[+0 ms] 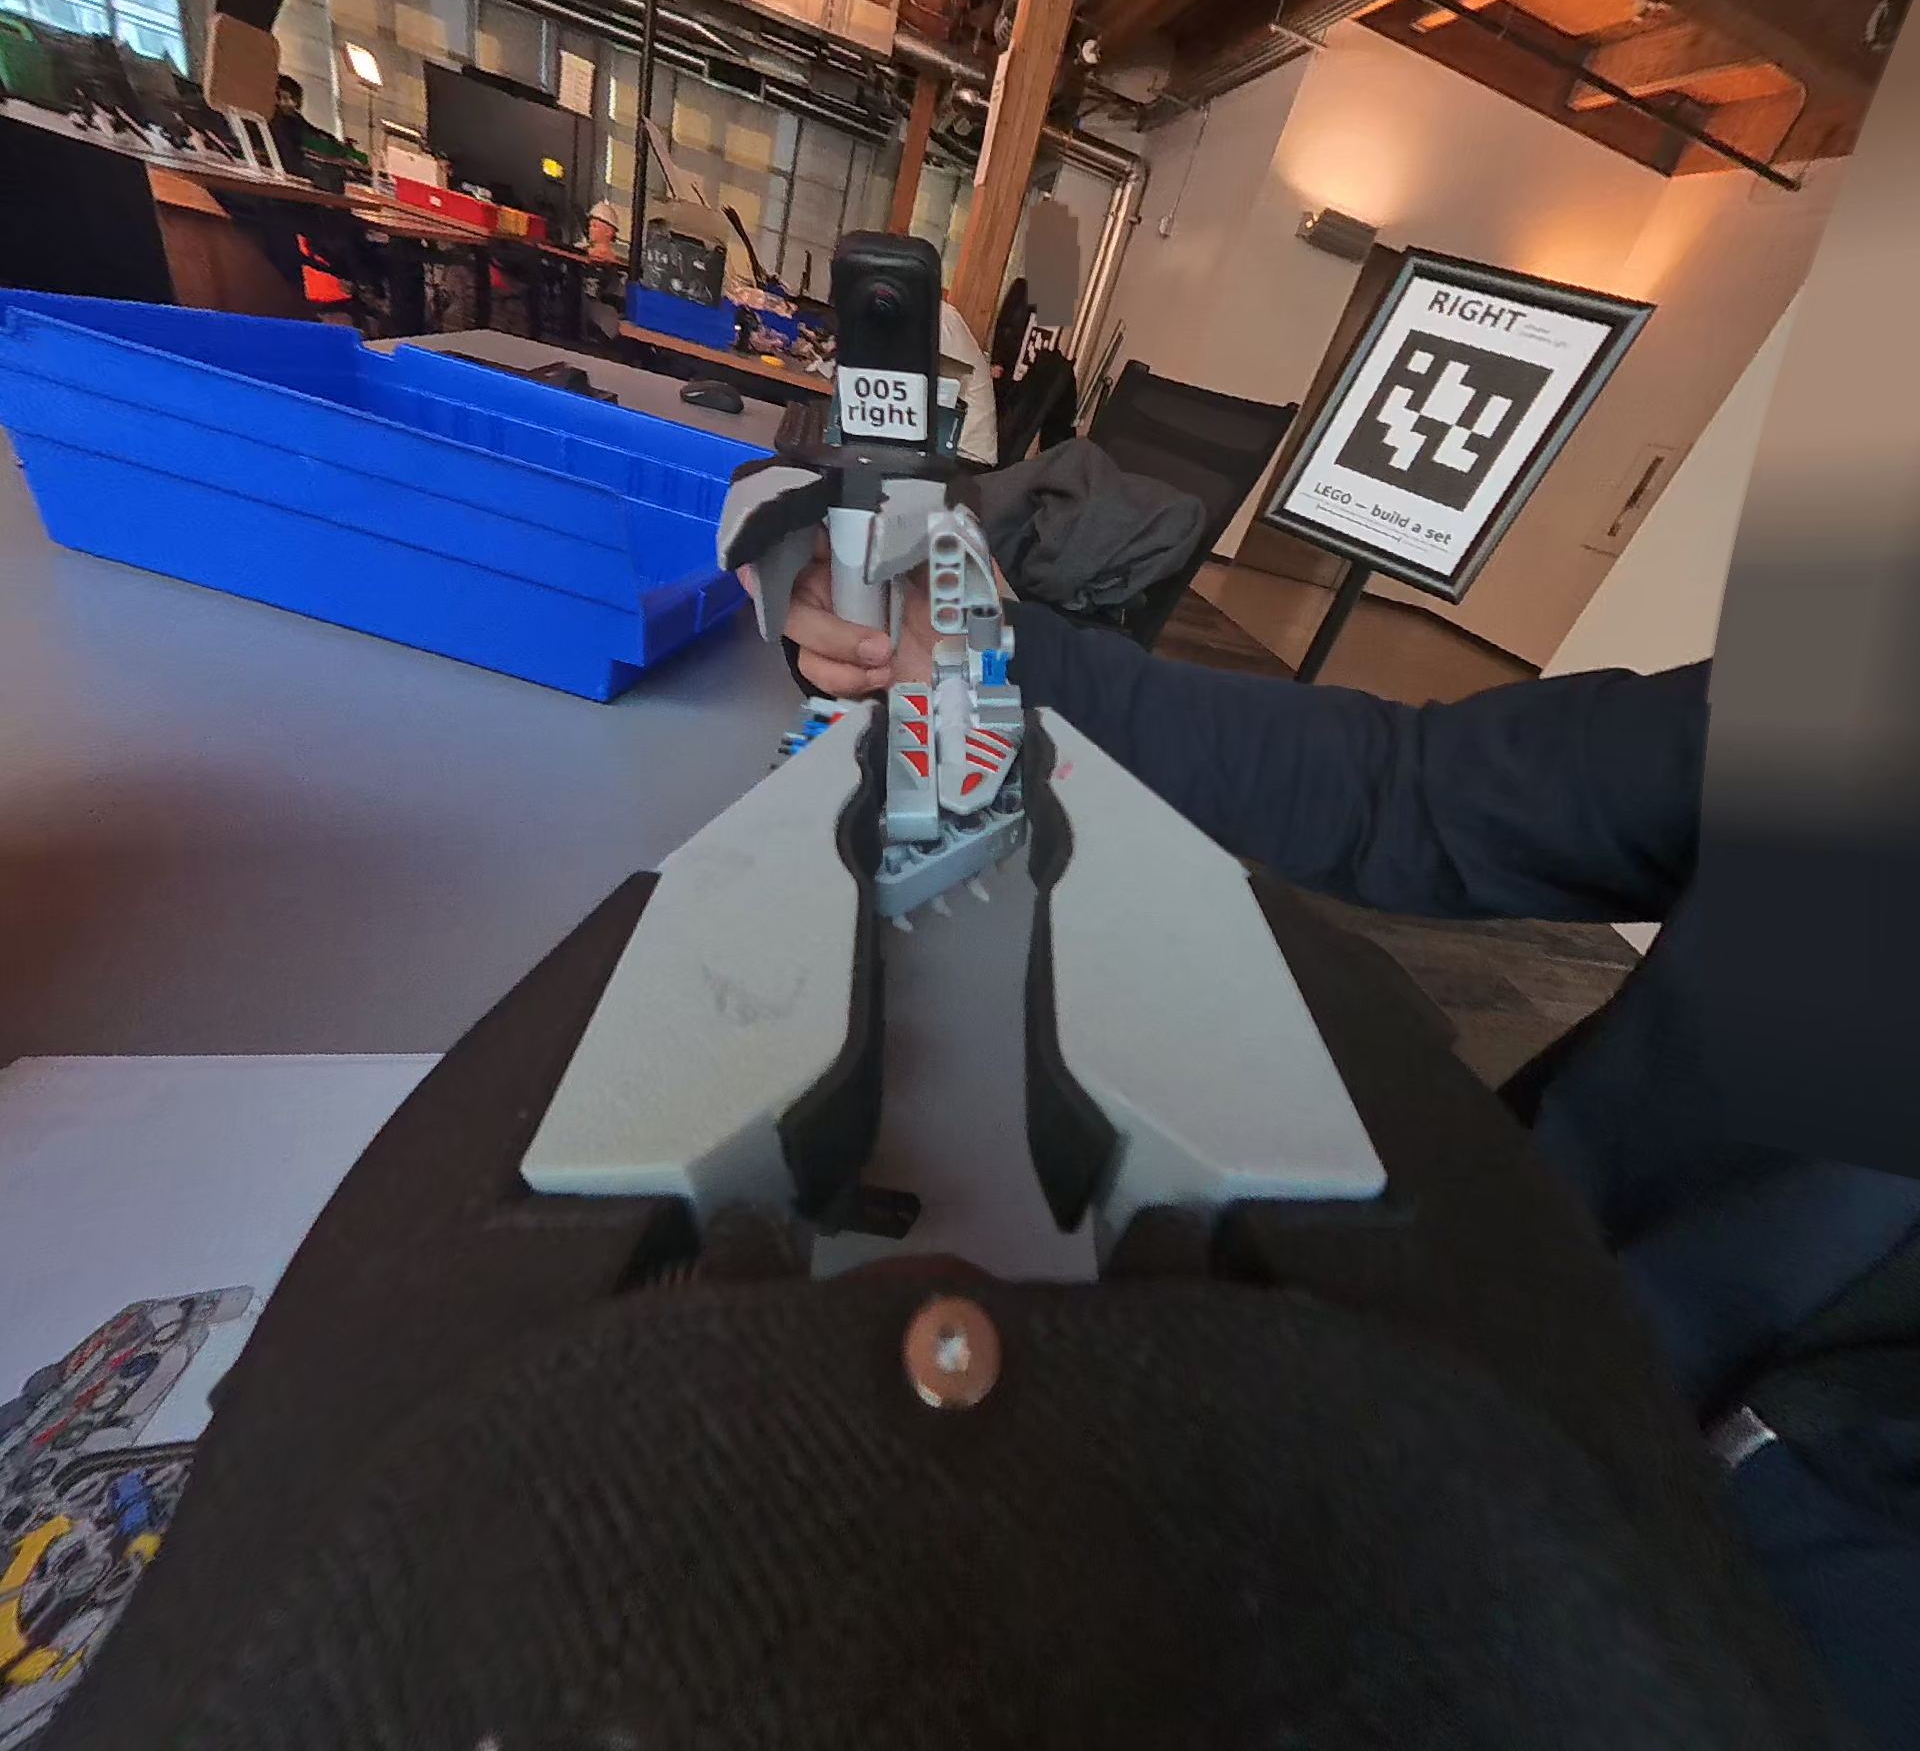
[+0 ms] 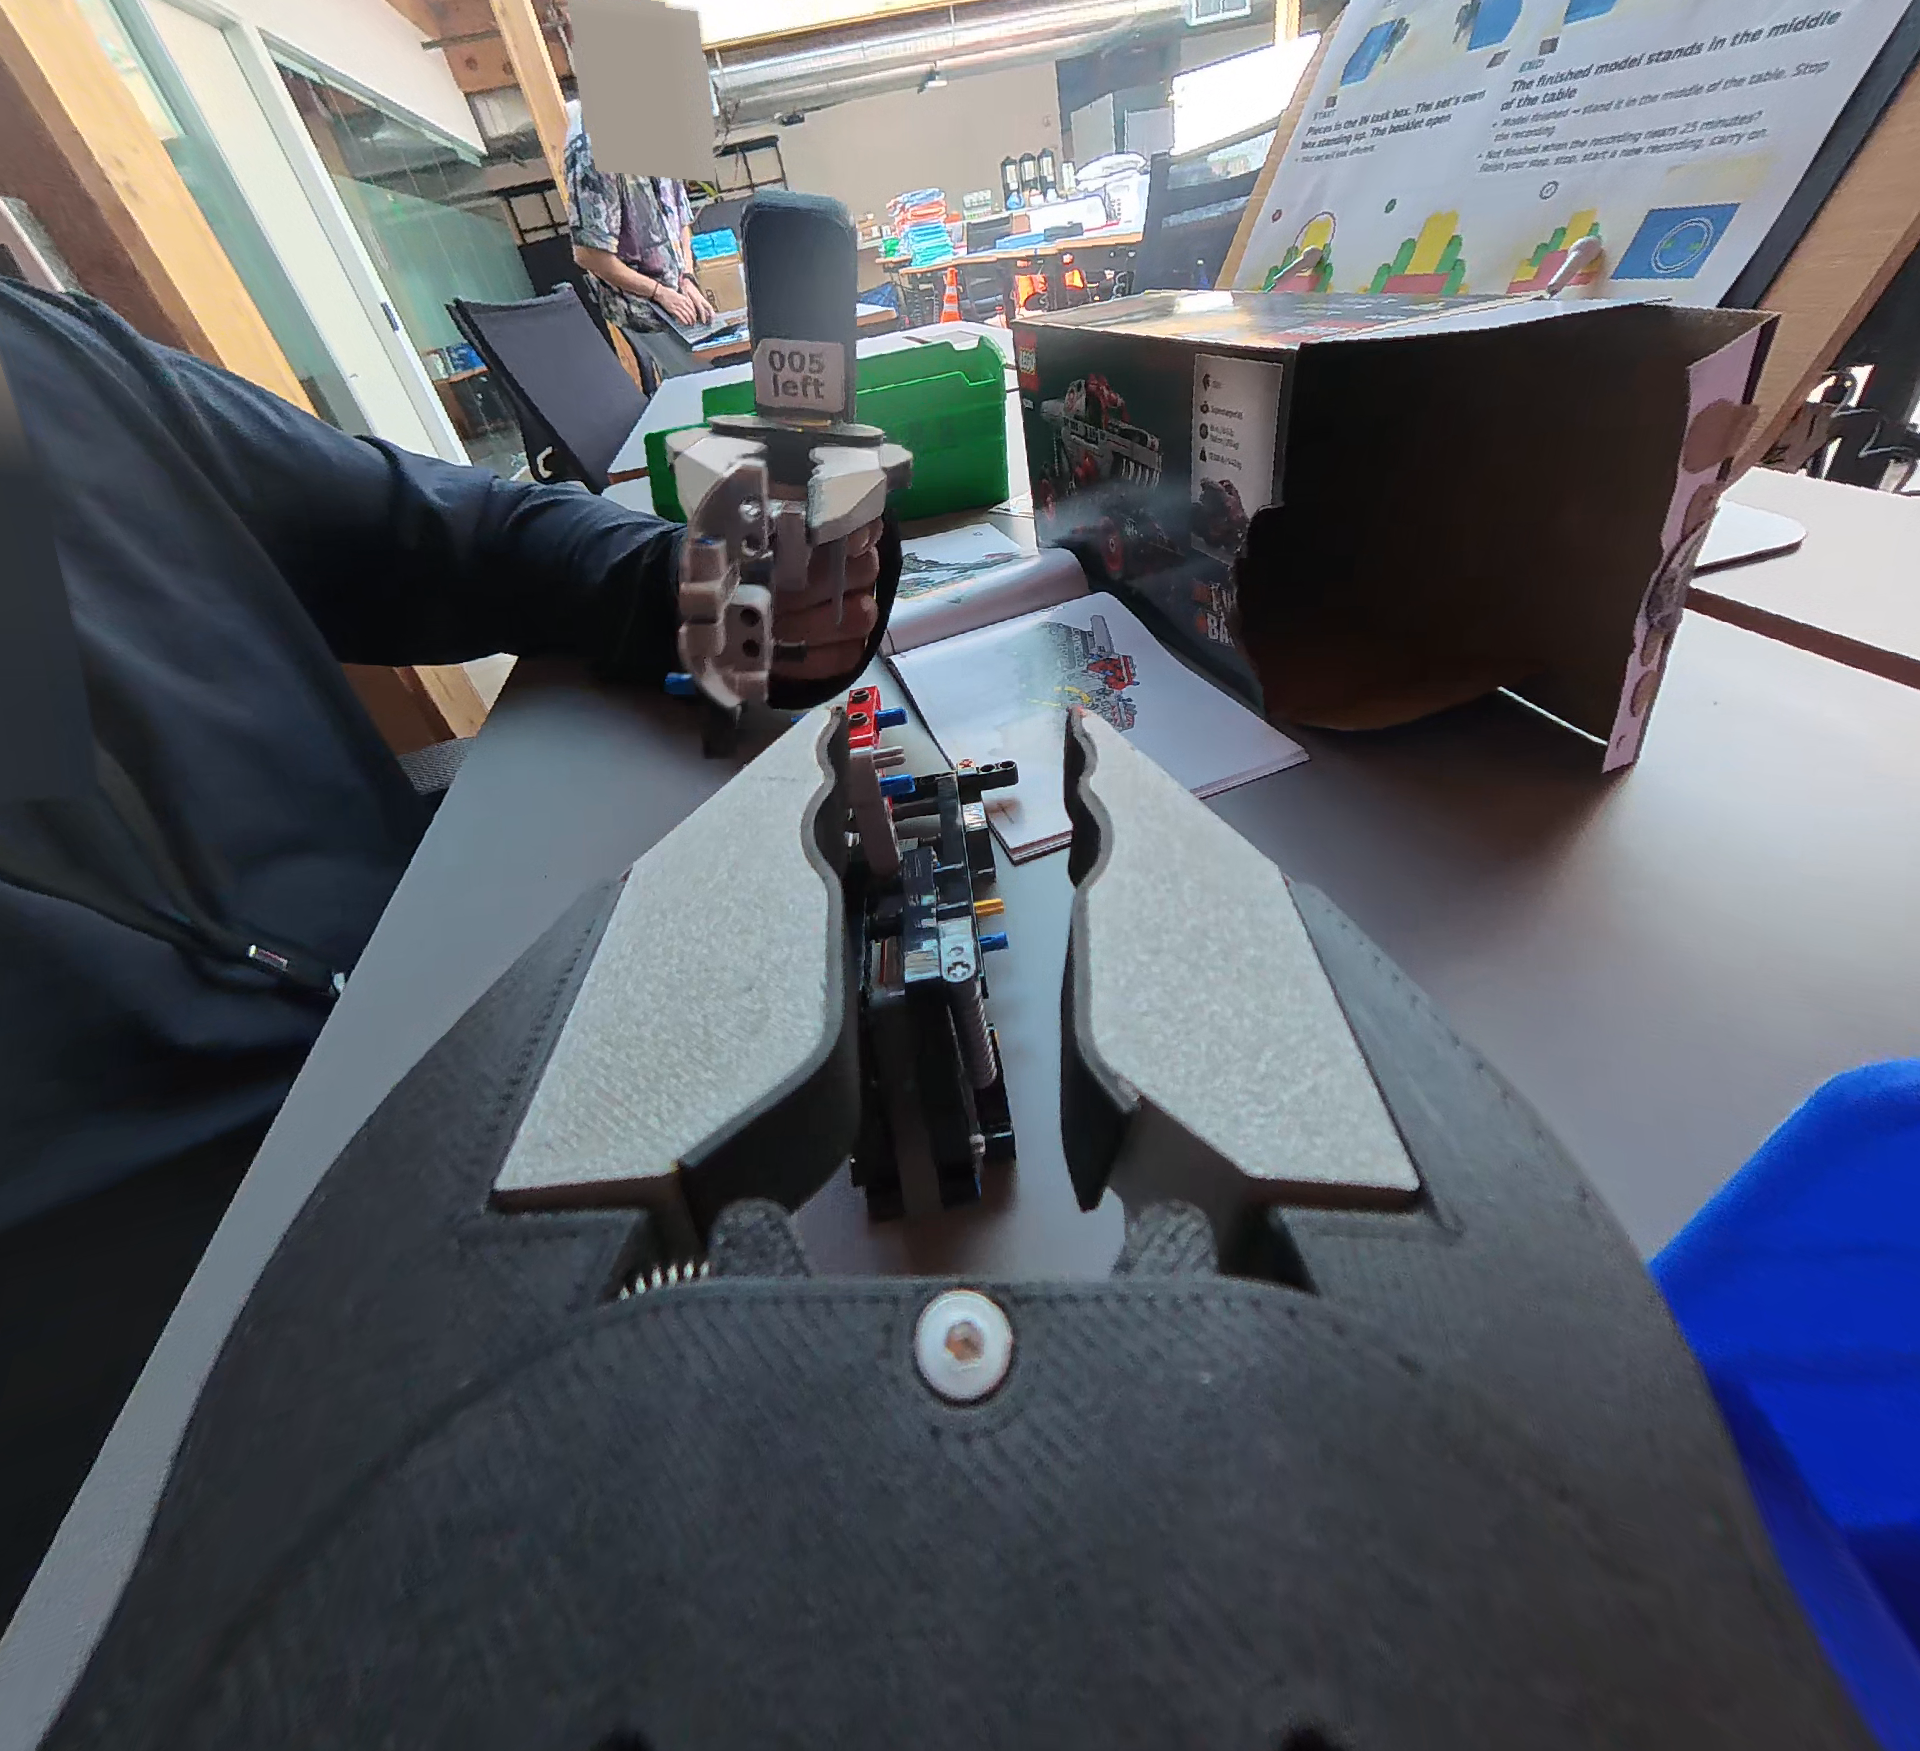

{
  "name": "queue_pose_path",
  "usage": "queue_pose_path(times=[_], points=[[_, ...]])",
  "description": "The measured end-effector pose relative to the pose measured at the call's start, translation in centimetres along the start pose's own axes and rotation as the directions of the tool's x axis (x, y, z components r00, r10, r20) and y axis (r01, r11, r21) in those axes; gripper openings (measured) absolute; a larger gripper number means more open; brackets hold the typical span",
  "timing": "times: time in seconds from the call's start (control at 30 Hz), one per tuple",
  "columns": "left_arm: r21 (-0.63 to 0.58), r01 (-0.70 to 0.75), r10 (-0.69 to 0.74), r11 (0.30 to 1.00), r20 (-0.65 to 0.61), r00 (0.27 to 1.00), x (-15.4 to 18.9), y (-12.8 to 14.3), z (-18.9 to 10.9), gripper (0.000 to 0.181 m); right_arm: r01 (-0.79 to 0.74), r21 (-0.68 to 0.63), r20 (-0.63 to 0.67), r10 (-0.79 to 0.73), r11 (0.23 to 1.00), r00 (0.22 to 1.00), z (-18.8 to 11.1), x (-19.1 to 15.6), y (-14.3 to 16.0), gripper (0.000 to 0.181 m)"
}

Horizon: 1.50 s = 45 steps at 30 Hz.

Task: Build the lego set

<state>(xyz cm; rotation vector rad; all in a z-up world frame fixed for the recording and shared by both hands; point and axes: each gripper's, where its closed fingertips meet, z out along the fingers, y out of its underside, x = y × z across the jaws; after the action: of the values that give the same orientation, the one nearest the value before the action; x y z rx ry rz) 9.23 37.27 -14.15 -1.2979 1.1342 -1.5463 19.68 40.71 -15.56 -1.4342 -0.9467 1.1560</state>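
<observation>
My left gripper (image 1: 951, 735) is shut on a grey lego sub-assembly (image 1: 951, 766) with red stripes and small white spikes, held above the grey table (image 1: 312, 818). In the right wrist view the left gripper (image 2: 790, 496) shows farther off with that grey assembly (image 2: 727, 600) hanging from it. My right gripper (image 2: 954, 730) is open, its fingers on either side of a dark lego chassis (image 2: 935, 974) lying on the table. The left finger is close against the chassis; the right finger stands apart from it. The right gripper (image 1: 852, 538) also shows in the left wrist view, held by a hand.
An open lego box (image 2: 1351, 506) lies on its side at the right, an open instruction booklet (image 2: 1060, 693) in front of it. A green case (image 2: 862, 423) stands behind. A blue bin (image 1: 364, 475) sits on the table. Small red and blue pins (image 2: 873, 714) lie beyond the chassis.
</observation>
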Motion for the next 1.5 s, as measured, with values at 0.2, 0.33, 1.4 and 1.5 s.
queue_pose_path(times=[0.2,0.33,1.4,1.5], points=[[0.009,-0.024,0.024,1.0,-0.011,1.0,0.3,-0.1,-0.2,0.023,0.004,-0.001,-0.012,-0.004,1.0,1.0,-0.1,0.0,0.0,0.038],[0.011,-0.023,0.023,1.0,-0.001,1.0,0.0,-0.1,-0.4,0.023,-0.002,-0.006,-0.014,0.002,1.0,1.0,-0.1,0.1,0.2,0.038],[-0.155,0.052,-0.046,0.987,0.043,0.998,0.7,4.1,1.7,0.023,-0.008,0.003,0.0,0.008,1.0,1.0,-0.1,-0.1,0.1,0.037],[-0.166,0.058,-0.05,0.984,0.047,0.998,0.6,4.3,1.9,0.023,-0.008,-0.005,0.006,0.008,1.0,1.0,0.0,-0.2,0.2,0.037]])
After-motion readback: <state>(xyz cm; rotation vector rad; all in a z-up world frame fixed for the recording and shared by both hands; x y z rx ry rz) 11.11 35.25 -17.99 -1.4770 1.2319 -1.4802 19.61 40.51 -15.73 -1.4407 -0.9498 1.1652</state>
